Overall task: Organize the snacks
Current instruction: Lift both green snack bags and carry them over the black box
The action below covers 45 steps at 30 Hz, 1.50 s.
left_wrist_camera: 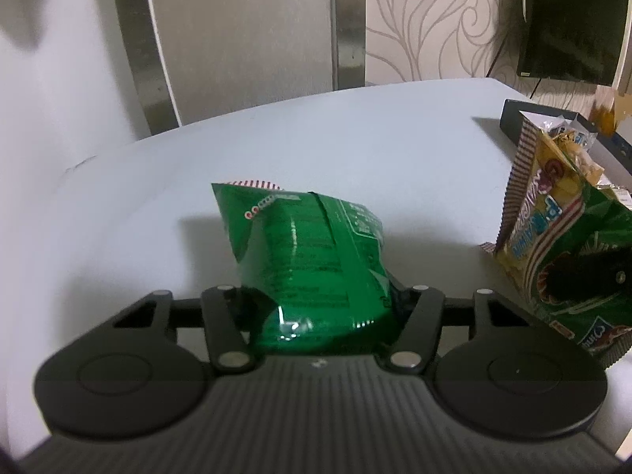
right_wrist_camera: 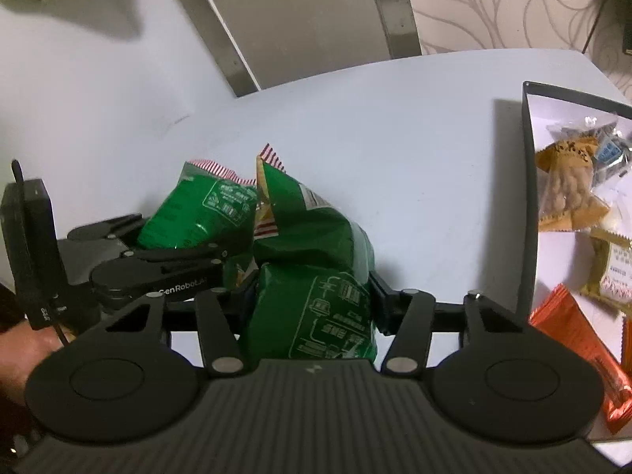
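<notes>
Two green snack bags (right_wrist_camera: pixel 316 276), each pinched by one gripper's fingers (right_wrist_camera: pixel 379 288).

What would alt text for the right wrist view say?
The right tool grips a green snack bag over a white table, while the left tool beside it grips another green bag. At right, a dark-walled box holds small wrapped snacks.
</notes>
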### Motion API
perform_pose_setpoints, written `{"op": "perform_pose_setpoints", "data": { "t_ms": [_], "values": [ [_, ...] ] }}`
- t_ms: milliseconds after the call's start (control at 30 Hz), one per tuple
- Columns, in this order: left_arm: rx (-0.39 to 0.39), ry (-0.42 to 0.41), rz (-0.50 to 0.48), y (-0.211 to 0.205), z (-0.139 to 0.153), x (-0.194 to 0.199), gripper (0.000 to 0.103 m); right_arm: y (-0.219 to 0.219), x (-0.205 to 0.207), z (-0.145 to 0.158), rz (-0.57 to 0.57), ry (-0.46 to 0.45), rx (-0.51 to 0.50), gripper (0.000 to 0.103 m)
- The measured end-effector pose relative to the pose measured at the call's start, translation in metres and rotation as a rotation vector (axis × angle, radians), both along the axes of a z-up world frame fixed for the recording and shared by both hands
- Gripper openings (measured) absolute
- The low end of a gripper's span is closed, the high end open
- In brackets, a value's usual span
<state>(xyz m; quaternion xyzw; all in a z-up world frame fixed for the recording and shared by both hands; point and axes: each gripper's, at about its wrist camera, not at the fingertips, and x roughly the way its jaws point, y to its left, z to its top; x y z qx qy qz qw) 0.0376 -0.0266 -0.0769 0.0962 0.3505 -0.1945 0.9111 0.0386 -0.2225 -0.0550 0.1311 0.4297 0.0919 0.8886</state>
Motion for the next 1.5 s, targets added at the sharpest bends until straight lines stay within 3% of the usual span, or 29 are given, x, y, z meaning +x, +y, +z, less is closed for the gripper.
{"op": "perform_pose_setpoints", "data": {
  "t_ms": [200,333,733,1500],
  "values": [
    [0.011,-0.032,0.024,0.005,0.005,-0.005,0.06,-0.001,-0.01,0.007,0.014,-0.012,-0.008,0.06],
    [0.026,-0.041,0.045,0.006,0.009,-0.006,0.06,0.017,-0.018,0.012,0.078,-0.048,-0.123,0.06],
    [0.071,-0.14,0.041,-0.004,0.031,-0.021,0.06,0.053,-0.054,0.047,0.17,-0.204,-0.299,0.06],
    [0.051,-0.216,-0.1,-0.089,0.063,-0.016,0.061,-0.011,-0.111,0.086,0.001,-0.299,-0.272,0.06]
  ]
}}
